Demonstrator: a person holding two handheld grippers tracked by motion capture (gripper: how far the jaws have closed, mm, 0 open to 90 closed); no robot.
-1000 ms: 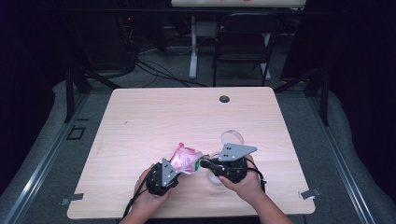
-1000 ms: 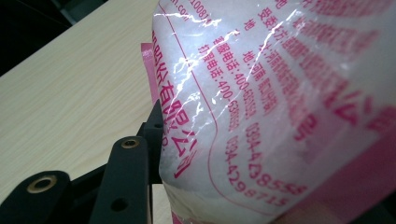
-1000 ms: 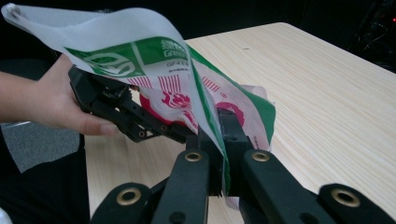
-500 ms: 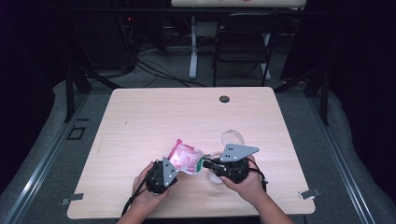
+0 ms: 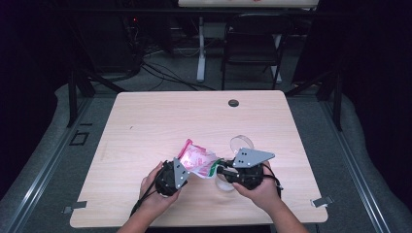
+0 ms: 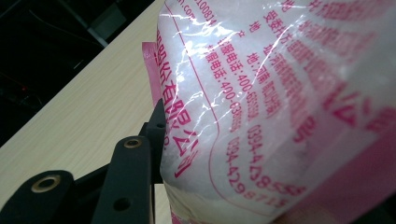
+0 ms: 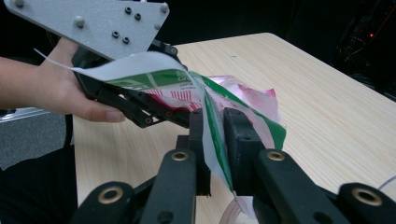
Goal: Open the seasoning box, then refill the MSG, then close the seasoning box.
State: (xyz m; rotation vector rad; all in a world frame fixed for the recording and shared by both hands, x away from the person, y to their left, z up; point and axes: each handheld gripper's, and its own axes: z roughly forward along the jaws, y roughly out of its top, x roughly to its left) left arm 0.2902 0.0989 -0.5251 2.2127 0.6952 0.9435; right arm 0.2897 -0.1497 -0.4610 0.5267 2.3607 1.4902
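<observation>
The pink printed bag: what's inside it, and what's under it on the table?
Inside the pink printed bag, a whitish filling shows through the clear film; what it is cannot be told. In the high view, bare table surrounds it, with a clear ring beside; directly beneath is covered.

High view: fixed above the near edge, looking forward and down over the whole table (image 5: 145, 121). Left gripper view: pressed right against the packet (image 6: 280, 116), table beyond. Right gripper view: low, along its jaws, close on the same packet; both share the tabletop.
</observation>
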